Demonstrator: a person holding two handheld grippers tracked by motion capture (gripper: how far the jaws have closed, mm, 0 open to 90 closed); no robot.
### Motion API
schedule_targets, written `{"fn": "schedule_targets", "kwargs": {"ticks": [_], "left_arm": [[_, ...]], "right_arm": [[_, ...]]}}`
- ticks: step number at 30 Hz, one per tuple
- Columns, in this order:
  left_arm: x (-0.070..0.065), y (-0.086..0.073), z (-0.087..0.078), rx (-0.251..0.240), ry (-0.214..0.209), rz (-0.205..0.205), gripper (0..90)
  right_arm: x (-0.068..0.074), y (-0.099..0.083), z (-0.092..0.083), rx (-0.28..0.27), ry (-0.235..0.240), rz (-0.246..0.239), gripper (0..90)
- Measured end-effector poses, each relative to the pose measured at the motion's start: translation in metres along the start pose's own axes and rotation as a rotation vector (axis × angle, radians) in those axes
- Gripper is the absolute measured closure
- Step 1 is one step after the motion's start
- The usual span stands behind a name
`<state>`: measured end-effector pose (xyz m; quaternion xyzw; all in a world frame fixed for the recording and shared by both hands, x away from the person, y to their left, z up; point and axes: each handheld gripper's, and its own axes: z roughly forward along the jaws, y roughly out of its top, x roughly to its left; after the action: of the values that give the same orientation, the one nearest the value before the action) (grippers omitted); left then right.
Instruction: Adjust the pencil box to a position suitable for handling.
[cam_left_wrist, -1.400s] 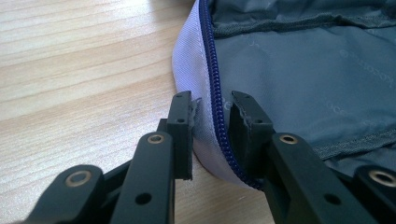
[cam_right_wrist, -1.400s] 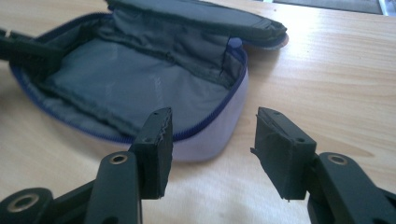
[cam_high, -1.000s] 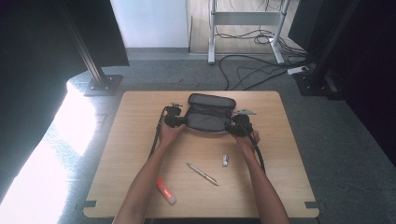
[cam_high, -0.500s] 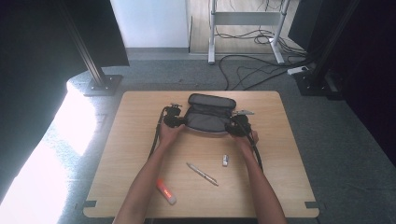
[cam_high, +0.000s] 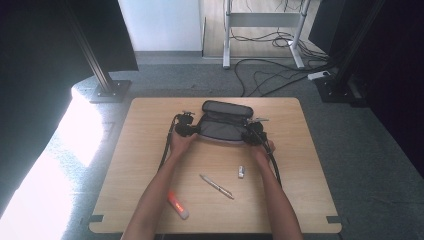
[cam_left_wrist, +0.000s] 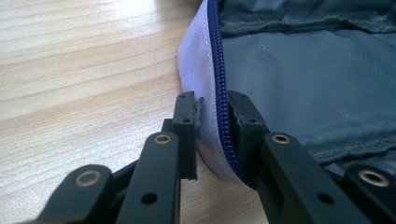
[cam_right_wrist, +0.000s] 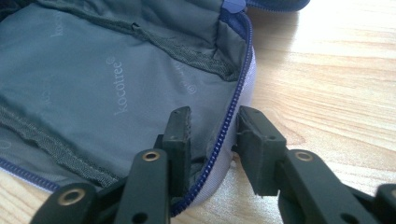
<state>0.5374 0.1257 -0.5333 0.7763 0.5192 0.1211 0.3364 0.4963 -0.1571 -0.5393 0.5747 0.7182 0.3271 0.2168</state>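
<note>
matt grey cloth pouch (cam_high: 222, 127) with a plastic zip on a smooth wood table (cam_high: 150, 150).

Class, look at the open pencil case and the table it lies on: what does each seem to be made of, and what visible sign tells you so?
Pencil case: seemingly woven synthetic fabric, matt grey lining with printed lettering, pale lilac shell, stitched seams. Its zip: dark blue coil teeth, probably plastic. Table: light wood or wood-look laminate, smooth, with visible grain lines; the pictures cannot settle which.

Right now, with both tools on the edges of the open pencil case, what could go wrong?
1. The left tool pinches only the thin zipper rim of the pencil case; it could slip off.
2. The right tool straddles the rim with its jaws apparently not yet pressing, so a pull now might tug the case unevenly.
</note>
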Motion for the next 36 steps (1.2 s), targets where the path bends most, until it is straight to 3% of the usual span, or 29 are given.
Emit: {"fn": "schedule_targets", "kwargs": {"ticks": [5, 8, 11, 17, 27, 36], "left_arm": [[-0.002, 0.000, -0.001, -0.002, 0.010, 0.011, 78.8], [-0.002, 0.000, -0.002, 0.006, 0.000, 0.021, 81.4], [-0.002, 0.000, -0.003, 0.008, -0.003, 0.029, 82.7], [-0.001, 0.001, -0.006, 0.008, -0.011, 0.029, 84.6], [-0.002, 0.003, -0.022, -0.033, -0.025, 0.039, 85.4], [-0.005, 0.008, -0.049, -0.082, -0.033, 0.055, 85.3]], "right_arm": [[0.000, 0.000, 0.000, -0.002, -0.013, 0.021, 72.3], [-0.001, 0.000, -0.001, -0.014, -0.041, 0.045, 82.8], [0.000, 0.000, -0.002, -0.028, -0.048, 0.042, 85.3], [0.001, 0.000, -0.005, -0.042, -0.036, 0.047, 86.0], [0.004, 0.004, -0.018, -0.098, -0.026, 0.037, 86.2], [0.007, 0.009, -0.032, -0.143, -0.006, 0.030, 86.4]]}}
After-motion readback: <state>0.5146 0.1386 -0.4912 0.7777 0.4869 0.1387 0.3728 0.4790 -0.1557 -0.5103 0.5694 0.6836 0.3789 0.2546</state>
